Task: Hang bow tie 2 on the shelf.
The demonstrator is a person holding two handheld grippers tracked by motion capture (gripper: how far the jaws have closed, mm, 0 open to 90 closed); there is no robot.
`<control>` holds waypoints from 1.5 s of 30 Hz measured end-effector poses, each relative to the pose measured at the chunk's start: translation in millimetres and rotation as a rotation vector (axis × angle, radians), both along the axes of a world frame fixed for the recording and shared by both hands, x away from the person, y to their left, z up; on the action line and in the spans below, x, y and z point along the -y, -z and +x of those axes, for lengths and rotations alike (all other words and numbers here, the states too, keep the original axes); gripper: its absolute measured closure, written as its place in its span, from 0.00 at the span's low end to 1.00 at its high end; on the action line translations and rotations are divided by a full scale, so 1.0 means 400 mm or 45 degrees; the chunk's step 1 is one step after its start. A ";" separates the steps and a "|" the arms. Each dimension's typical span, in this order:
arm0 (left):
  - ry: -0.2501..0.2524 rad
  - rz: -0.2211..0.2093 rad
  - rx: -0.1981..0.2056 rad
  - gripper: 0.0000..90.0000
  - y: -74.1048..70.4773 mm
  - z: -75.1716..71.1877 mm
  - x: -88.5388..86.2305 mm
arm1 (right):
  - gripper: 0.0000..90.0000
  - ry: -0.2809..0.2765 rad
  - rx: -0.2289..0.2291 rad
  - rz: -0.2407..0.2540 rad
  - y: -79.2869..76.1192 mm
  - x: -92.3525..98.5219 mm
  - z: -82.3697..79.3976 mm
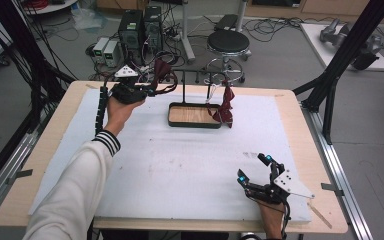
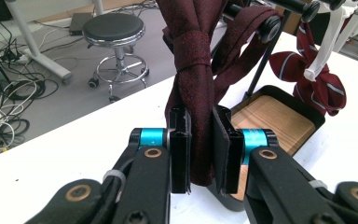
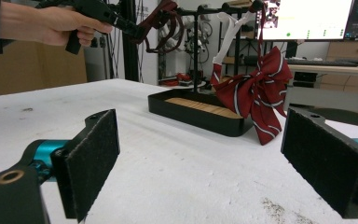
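Observation:
A dark maroon necktie hangs by its loop from the left end of a black rack's crossbar. My left gripper is shut on the tie's hanging part below the knot; from above this gripper is at the table's back left with the tie beside it. A red striped bow tie hangs on a white hanger at the rack's right end, over the black wooden-floored tray. My right gripper rests open near the front right, nothing between its jaws, facing the bow tie.
A white mat covers the wooden table. Behind the table stand a round stool, computer towers and floor cables. Black frame struts rise at the right edge.

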State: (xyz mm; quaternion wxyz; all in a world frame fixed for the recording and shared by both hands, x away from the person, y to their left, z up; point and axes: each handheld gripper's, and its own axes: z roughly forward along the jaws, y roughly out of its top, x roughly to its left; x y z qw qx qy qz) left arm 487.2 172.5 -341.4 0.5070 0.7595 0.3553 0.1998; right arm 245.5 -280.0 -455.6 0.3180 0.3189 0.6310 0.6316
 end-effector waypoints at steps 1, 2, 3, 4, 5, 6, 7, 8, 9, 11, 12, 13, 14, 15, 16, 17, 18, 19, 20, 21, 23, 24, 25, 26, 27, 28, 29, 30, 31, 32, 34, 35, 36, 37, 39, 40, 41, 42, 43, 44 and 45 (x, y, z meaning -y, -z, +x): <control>-0.006 0.000 -0.010 0.87 0.004 0.000 -0.002 | 0.12 0.000 -0.001 0.001 0.000 0.000 0.000; -0.008 -0.003 -0.019 0.87 0.008 0.001 -0.003 | 0.12 0.000 -0.001 -0.002 0.000 0.000 -0.001; -0.011 -0.003 -0.020 0.87 0.012 0.001 -0.004 | 0.12 -0.003 0.004 -0.006 0.000 0.000 0.000; -0.013 -0.002 -0.021 0.87 0.014 0.001 -0.005 | 0.12 -0.002 0.005 -0.007 0.000 0.000 0.000; -0.013 -0.010 -0.027 0.87 0.017 0.001 -0.005 | 0.12 -0.002 0.005 -0.007 0.000 0.000 0.000; -0.008 -0.011 -0.029 0.86 0.020 0.001 -0.007 | 0.12 -0.002 0.004 -0.006 0.000 0.000 0.000; -0.008 -0.015 -0.032 0.82 0.023 0.001 -0.007 | 0.12 -0.003 0.004 -0.006 0.000 0.000 0.000; -0.010 -0.019 -0.038 0.75 0.027 0.003 -0.006 | 0.12 -0.001 -0.001 -0.004 0.000 0.000 -0.001; -0.010 -0.021 -0.044 0.64 0.029 0.005 -0.005 | 0.12 -0.001 0.000 -0.004 0.000 0.000 -0.001; -0.007 -0.022 -0.035 0.47 0.033 0.007 -0.004 | 0.12 -0.001 0.000 -0.006 0.000 0.000 -0.001; 0.011 -0.040 -0.014 0.40 0.034 0.007 -0.004 | 0.12 -0.002 -0.001 -0.004 0.000 -0.001 -0.001; 0.016 -0.050 -0.001 0.33 0.035 0.007 -0.004 | 0.12 0.000 0.004 -0.007 0.000 -0.001 0.000; 0.014 -0.064 0.015 0.27 0.034 0.008 -0.004 | 0.12 -0.001 -0.001 -0.004 0.000 -0.001 -0.001; 0.008 -0.081 0.027 0.22 0.032 0.008 -0.004 | 0.12 0.000 0.000 -0.006 0.000 -0.001 -0.001; 0.004 -0.092 0.037 0.18 0.031 0.008 -0.004 | 0.12 0.000 0.001 -0.007 0.000 -0.001 -0.001; 0.005 -0.099 0.052 0.17 0.029 0.007 -0.005 | 0.12 0.001 0.000 -0.010 0.000 -0.002 -0.001; 0.006 -0.104 0.061 0.17 0.027 0.006 -0.006 | 0.12 0.001 0.001 -0.012 0.000 -0.002 -0.001; 0.011 -0.104 0.065 0.16 0.026 0.006 -0.008 | 0.12 0.002 0.002 -0.013 0.000 -0.002 -0.001; 0.015 -0.108 0.075 0.16 0.024 0.004 -0.011 | 0.12 0.002 0.002 -0.014 0.000 -0.002 -0.001; 0.019 -0.107 0.079 0.15 0.021 0.003 -0.014 | 0.12 0.001 0.002 -0.014 0.000 -0.002 -0.001; 0.029 -0.123 0.098 0.14 0.015 -0.002 -0.020 | 0.12 0.001 0.002 -0.013 0.000 -0.002 -0.001; 0.037 -0.135 0.117 0.14 0.011 -0.007 -0.025 | 0.12 -0.001 0.001 -0.012 0.000 -0.002 -0.001; 0.037 -0.135 0.117 0.14 0.011 -0.007 -0.025 | 0.12 -0.001 0.000 -0.008 0.000 -0.001 -0.001; 0.045 -0.159 0.149 0.14 0.004 -0.022 -0.035 | 0.12 -0.001 -0.002 -0.006 0.000 -0.001 -0.001; 0.045 -0.159 0.149 0.14 0.004 -0.022 -0.035 | 0.12 -0.002 -0.002 -0.008 0.000 -0.001 -0.001; 0.053 -0.166 0.180 0.14 -0.003 -0.041 -0.048 | 0.12 -0.001 0.001 -0.013 0.000 -0.002 -0.001; 0.054 -0.166 0.196 0.14 -0.006 -0.053 -0.055 | 0.12 -0.001 0.005 -0.015 0.000 -0.002 -0.001; 0.059 -0.175 0.208 0.14 -0.009 -0.063 -0.062 | 0.12 -0.001 0.006 -0.016 0.000 -0.002 -0.001; 0.070 -0.191 0.229 0.14 -0.013 -0.080 -0.073 | 0.12 -0.001 0.006 -0.016 0.000 -0.002 -0.001; 0.072 -0.189 0.250 0.14 -0.018 -0.096 -0.083 | 0.12 -0.001 0.000 -0.012 0.000 -0.002 -0.001; 0.093 -0.180 0.292 0.14 -0.027 -0.122 -0.101 | 0.12 -0.003 -0.006 -0.003 0.000 -0.001 -0.001; 0.099 -0.181 0.315 0.14 -0.031 -0.137 -0.112 | 0.12 -0.001 0.004 -0.007 0.000 0.000 0.001; 0.104 -0.186 0.334 0.14 -0.034 -0.152 -0.123 | 0.12 -0.002 0.001 -0.004 0.000 0.000 0.001; 0.110 -0.195 0.355 0.14 -0.036 -0.171 -0.137 | 0.12 0.001 0.003 -0.005 0.000 0.000 0.001; 0.115 -0.210 0.389 0.14 -0.033 -0.199 -0.158 | 0.12 0.001 0.003 -0.004 0.000 0.000 0.001; 0.120 -0.214 0.402 0.14 -0.027 -0.212 -0.168 | 0.12 -0.001 0.002 -0.002 0.000 0.000 0.001; 0.120 -0.214 0.402 0.14 -0.027 -0.212 -0.168 | 0.12 0.000 0.001 -0.001 0.000 0.000 0.000; 0.127 -0.208 0.394 0.14 -0.012 -0.230 -0.185 | 0.12 0.002 0.000 0.000 0.000 0.000 0.000; 0.134 -0.212 0.391 0.14 0.000 -0.242 -0.196 | 0.12 0.002 0.002 -0.003 0.000 0.000 0.000; 0.132 -0.214 0.394 0.14 0.010 -0.252 -0.204 | 0.12 0.002 0.001 0.000 0.000 0.000 0.000; 0.133 -0.211 0.398 0.14 0.019 -0.263 -0.211 | 0.12 0.004 0.001 -0.001 0.000 0.000 0.000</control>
